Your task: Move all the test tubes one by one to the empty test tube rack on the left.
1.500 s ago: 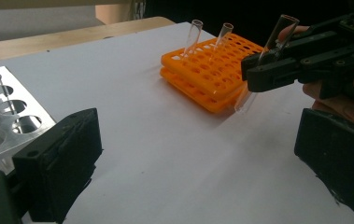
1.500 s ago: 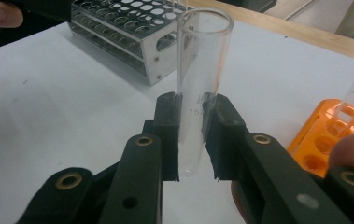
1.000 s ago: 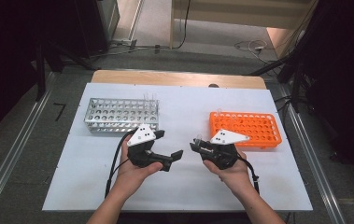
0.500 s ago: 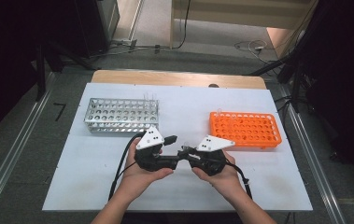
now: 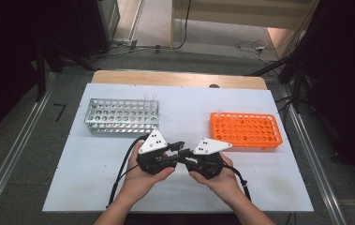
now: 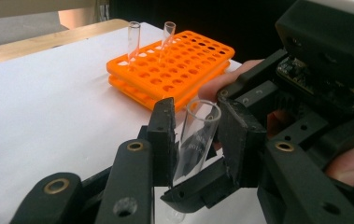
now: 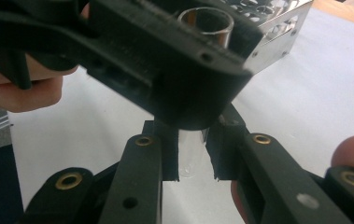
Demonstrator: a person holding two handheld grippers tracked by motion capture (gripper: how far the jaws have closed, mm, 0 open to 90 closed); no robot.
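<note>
A clear glass test tube (image 6: 194, 140) stands tilted between the black jaws of my left gripper (image 6: 198, 112), which is shut on it. In the right gripper view, the tube's open rim (image 7: 206, 18) shows above the left gripper's jaws. The tube's lower part sits between the jaws of my right gripper (image 7: 192, 142), which press on both its sides. In the high view, the left gripper (image 5: 175, 152) and right gripper (image 5: 190, 159) meet tip to tip over the white table, near its front middle.
A metal rack (image 5: 121, 115) stands at the back left with a couple of tubes (image 5: 151, 97) at its far right corner. The orange rack (image 5: 245, 129) at the right holds two tubes (image 6: 133, 39) at one end. The white table top (image 5: 184, 108) ends close behind the person's hands.
Both grippers have moved inward from in front of their racks and now meet at the front middle. The tube now sits between both pairs of jaws.
</note>
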